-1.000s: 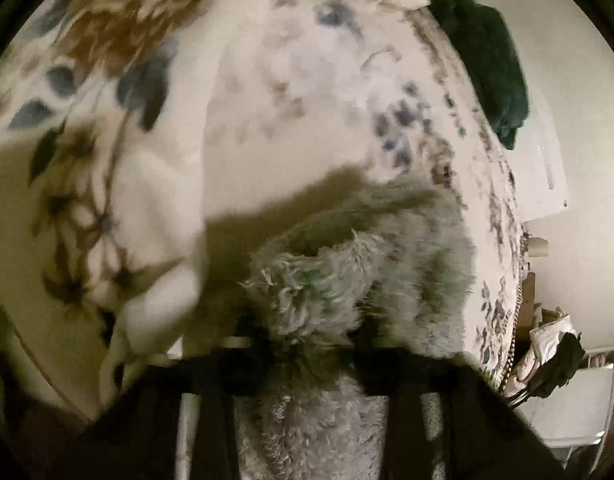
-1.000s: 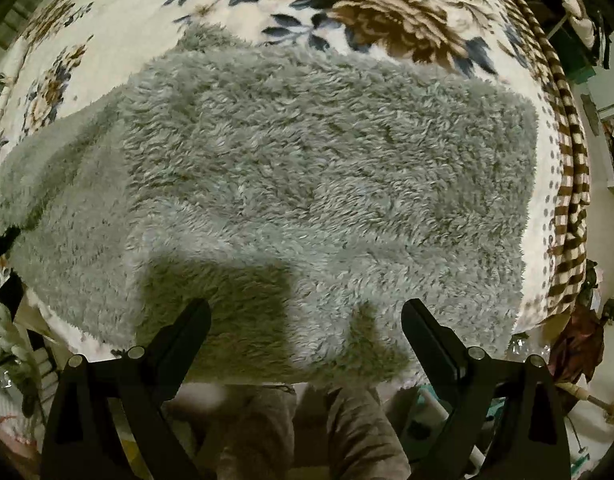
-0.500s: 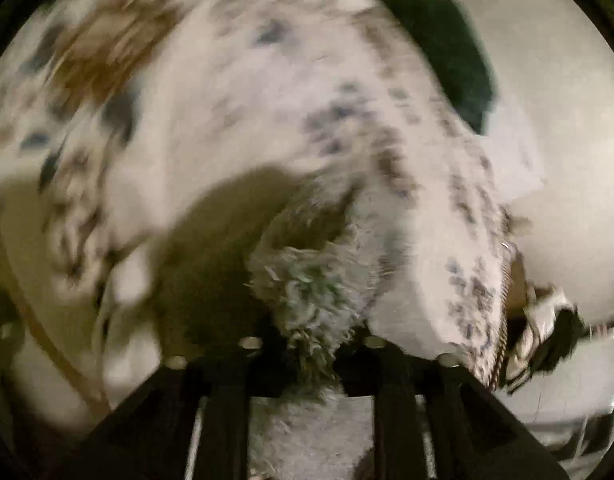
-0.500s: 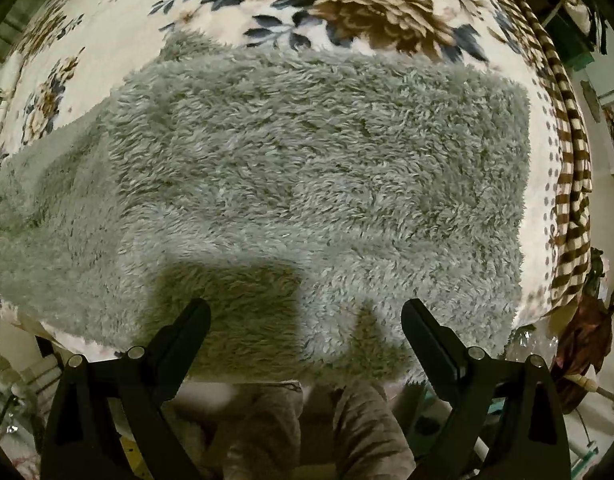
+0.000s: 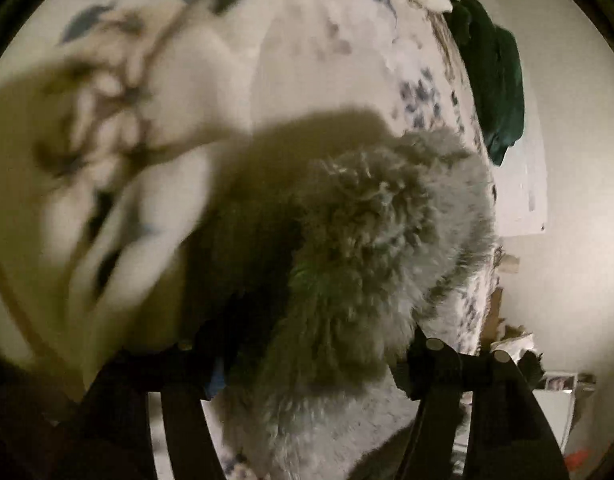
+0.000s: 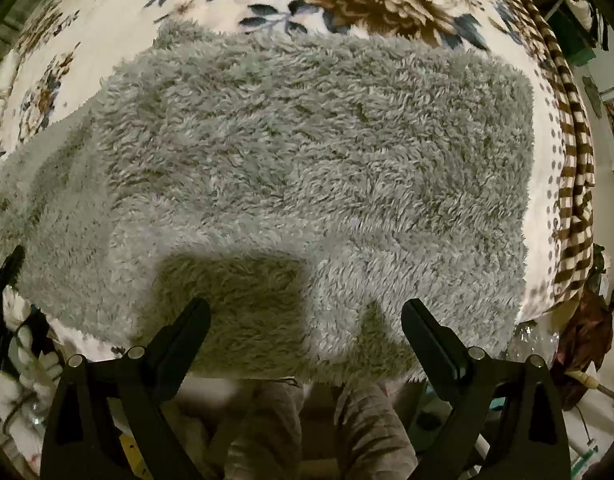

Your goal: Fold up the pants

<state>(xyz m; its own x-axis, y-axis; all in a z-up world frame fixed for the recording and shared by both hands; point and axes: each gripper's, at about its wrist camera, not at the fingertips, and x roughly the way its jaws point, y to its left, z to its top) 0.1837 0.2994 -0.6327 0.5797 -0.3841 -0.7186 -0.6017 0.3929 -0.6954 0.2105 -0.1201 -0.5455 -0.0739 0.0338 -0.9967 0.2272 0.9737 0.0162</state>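
Left wrist view is set close, obliquely, over pants (image 5: 367, 260); right wrist view straight down, higher; pants are shared.

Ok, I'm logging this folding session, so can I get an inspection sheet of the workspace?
Surface: floral blanket covering a bed.
Job's things: fluffy grey pants lie spread flat on the blanket; one bunched end sits between the left tool's fingers.
Clutter: striped brown-and-white cloth at the bed's edge; dark green garment beyond the bed.
Grippers: left tool opening around the bunched pants; right tool open above the pants, holding nothing.
Cables: nothing seen.
Surroundings: pale wall; a person's legs below the right tool.
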